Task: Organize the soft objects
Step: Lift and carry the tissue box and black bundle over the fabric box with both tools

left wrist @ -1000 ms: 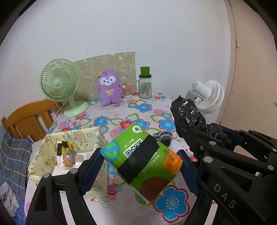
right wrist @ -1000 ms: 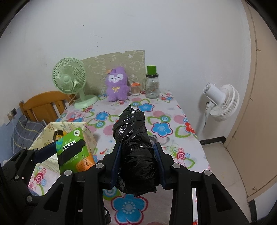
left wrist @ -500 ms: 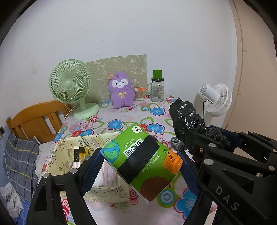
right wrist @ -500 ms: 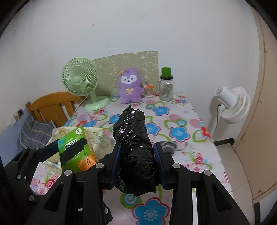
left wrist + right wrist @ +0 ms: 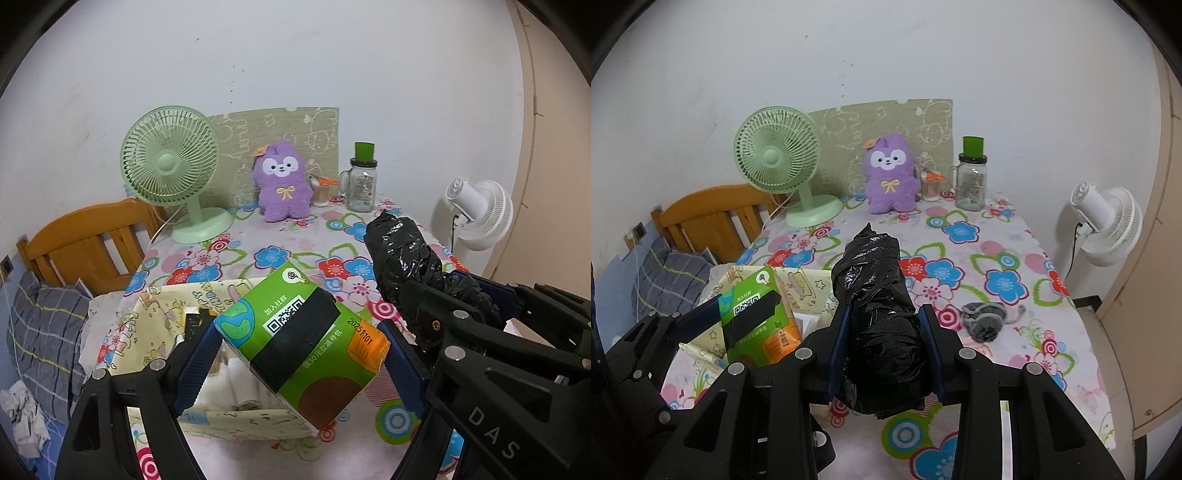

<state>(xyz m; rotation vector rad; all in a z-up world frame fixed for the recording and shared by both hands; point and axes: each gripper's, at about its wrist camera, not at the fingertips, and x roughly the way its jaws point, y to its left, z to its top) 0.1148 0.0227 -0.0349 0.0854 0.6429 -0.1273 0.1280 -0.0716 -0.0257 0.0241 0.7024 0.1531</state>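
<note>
My left gripper (image 5: 299, 354) is shut on a green tissue pack (image 5: 303, 343) and holds it above the yellow fabric storage box (image 5: 155, 321). The pack (image 5: 753, 314) also shows in the right wrist view, over the box (image 5: 809, 284). My right gripper (image 5: 884, 332) is shut on a roll of black plastic bags (image 5: 879, 310), held above the flowered table. The roll (image 5: 402, 254) shows to the right in the left wrist view. A purple plush toy (image 5: 890, 173) sits at the back of the table. A grey sock bundle (image 5: 984, 321) lies on the cloth at the right.
A green desk fan (image 5: 779, 162) stands at the back left, a glass jar with a green lid (image 5: 971, 181) at the back right. A white fan (image 5: 1104, 221) stands off the table's right edge. A wooden chair (image 5: 709, 214) and a bed are at left.
Both grippers have drawn back and upward with their loads. The tissue pack now hangs over the yellow box rather than beside it. The grips are unchanged.
</note>
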